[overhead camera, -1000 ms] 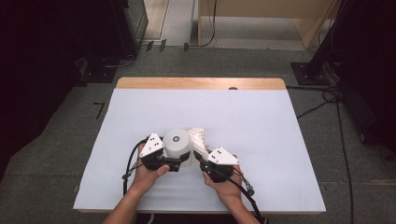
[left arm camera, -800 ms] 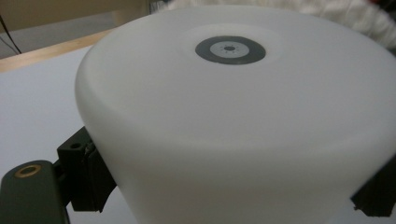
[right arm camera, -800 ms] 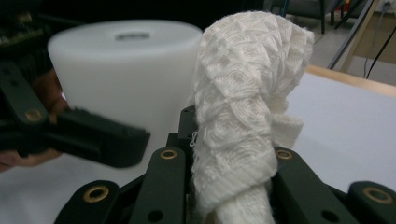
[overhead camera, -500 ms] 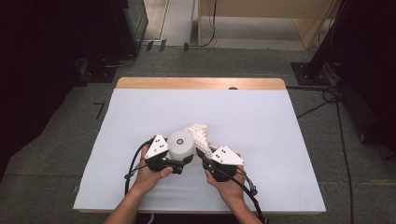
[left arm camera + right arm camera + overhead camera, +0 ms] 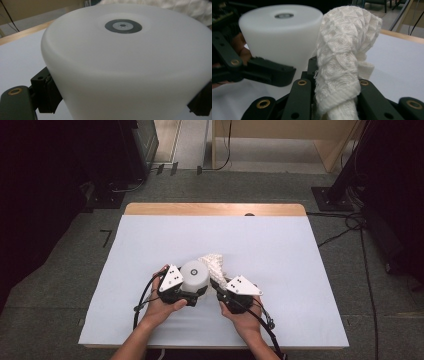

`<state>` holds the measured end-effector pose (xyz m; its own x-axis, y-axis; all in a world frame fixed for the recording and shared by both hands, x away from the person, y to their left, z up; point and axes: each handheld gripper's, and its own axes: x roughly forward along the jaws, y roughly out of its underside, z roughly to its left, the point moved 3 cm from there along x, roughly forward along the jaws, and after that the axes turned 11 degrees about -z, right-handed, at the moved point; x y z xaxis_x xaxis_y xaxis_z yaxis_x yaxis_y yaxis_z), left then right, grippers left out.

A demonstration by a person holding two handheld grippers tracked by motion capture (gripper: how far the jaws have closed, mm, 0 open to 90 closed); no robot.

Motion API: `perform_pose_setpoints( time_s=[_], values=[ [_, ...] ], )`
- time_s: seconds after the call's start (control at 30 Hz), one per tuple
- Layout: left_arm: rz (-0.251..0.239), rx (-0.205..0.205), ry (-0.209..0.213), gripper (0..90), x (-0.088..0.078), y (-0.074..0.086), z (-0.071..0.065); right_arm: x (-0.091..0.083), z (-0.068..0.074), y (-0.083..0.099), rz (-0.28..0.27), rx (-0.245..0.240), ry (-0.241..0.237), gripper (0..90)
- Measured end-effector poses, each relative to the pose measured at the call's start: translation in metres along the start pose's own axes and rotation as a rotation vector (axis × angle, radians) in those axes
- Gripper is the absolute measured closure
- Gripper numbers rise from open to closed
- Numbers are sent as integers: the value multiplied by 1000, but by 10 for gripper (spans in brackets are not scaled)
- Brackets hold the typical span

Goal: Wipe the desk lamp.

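The left gripper grasps the white tub with its jaws near the front middle of the counter, while the right gripper is clenched on the cloth just beside it

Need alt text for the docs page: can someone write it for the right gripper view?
The right tongs are shut on a bunched white knitted cloth that rises between their black jaws. Just to its left, a white upside-down cup is gripped by the left tongs, over a white table.
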<state>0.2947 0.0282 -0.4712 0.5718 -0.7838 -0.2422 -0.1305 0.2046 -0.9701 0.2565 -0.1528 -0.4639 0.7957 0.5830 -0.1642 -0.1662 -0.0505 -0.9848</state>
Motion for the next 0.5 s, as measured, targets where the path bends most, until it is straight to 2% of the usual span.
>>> perform_pose_setpoints(
  time_s=[0.17,0.3,0.43,0.5],
  values=[
    [40,14,-13,90,5,6,0,-1,-4,-1,-5,5,7,760],
    [41,8,-8,89,4,7,2,-1,-6,1,1,15,6,760],
    [54,-24,-32,83,3,7,2,-1,-8,3,2,13,11,756],
    [41,-37,-47,79,0,8,2,0,-9,4,7,17,17,756]
  ],
)
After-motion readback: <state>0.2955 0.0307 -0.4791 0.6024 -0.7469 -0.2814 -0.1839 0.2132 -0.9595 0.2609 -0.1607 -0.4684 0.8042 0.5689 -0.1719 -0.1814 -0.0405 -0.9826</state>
